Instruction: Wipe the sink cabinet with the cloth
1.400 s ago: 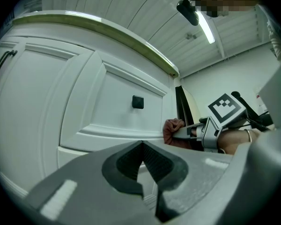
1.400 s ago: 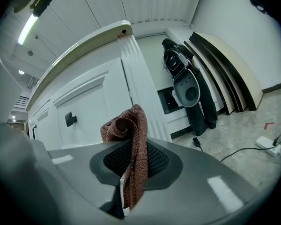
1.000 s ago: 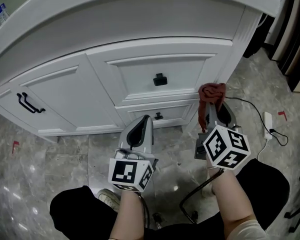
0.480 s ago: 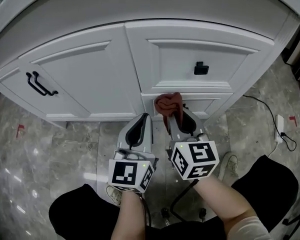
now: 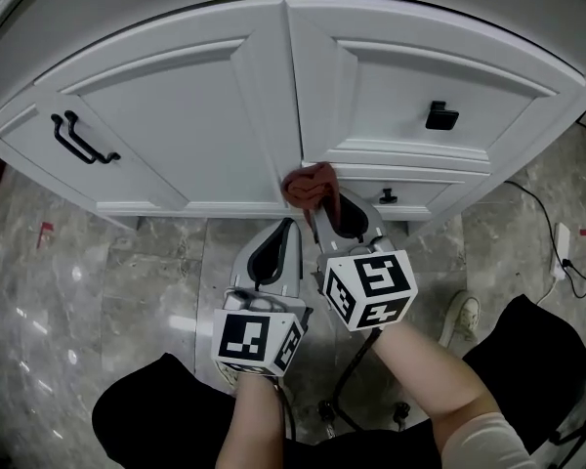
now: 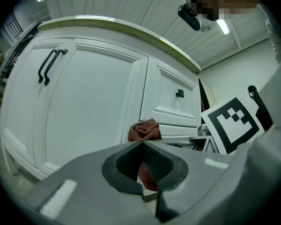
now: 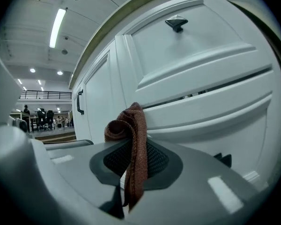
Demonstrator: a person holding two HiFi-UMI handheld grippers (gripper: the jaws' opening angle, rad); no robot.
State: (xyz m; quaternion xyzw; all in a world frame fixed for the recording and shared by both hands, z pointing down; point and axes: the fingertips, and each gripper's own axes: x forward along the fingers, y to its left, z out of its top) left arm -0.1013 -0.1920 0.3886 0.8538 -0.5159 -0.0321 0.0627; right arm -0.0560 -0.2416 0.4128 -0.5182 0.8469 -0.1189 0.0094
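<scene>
1. The cloth [image 5: 308,184] is being gripped by the right gripper [image 5: 319,206]. Its jaws are being clamped on 1 thin fold, with the bunched end standing above the jaw tips and a strip hanging down between them.
2. The bunch is being held against the lower front of the sink cabinet [image 5: 176,115], at the upright strip between the door [image 5: 205,135] and the 2 drawers, close to the bottom rail. Contact looks likely but is not being shown for certain.
3. The left gripper [image 5: 283,231] is being held low, just beside the right one. Its jaws are closed together with nothing between them, and it is taking no part in the wipe.
4. A wiping stroke is judged to be under way. Pressure is best being put through the soft bunch alone, so that the hard jaw tips are not being dragged over the white paint.
5. Strokes are best being led along the rails and into the panel grooves, and around the black handle [image 5: 83,140] and the knobs [image 5: 439,115], not over them.
6. Since only a narrow fold is being pinched, the clamp is best being held firm and the push moderate, or the cloth is likely to be pulled free.
</scene>
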